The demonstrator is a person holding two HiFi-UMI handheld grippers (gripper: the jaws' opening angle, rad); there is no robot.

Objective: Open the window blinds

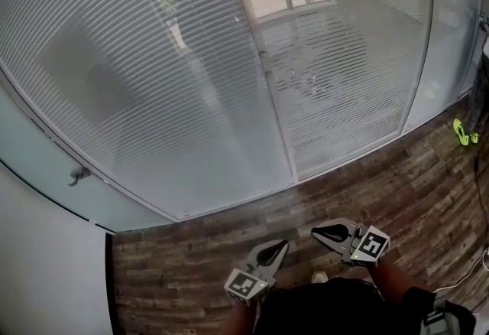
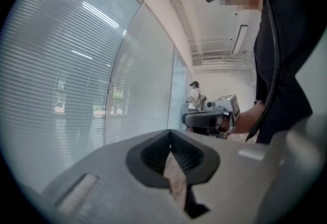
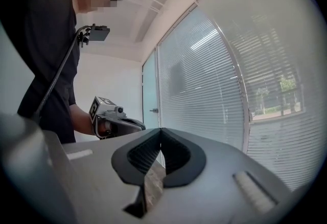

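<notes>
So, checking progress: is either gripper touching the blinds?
No, the left gripper and right gripper both sit over the wooden floor, short of the blinds.

— Where do the window blinds (image 1: 191,81) hang?
— Across the far side, above the floor (image 1: 397,188).
— And the grippers?
— The left gripper (image 1: 281,246) and the right gripper (image 1: 319,232) sit side by side at the near edge, well apart from the blinds, with a door handle (image 1: 76,175) far to their left.
</notes>
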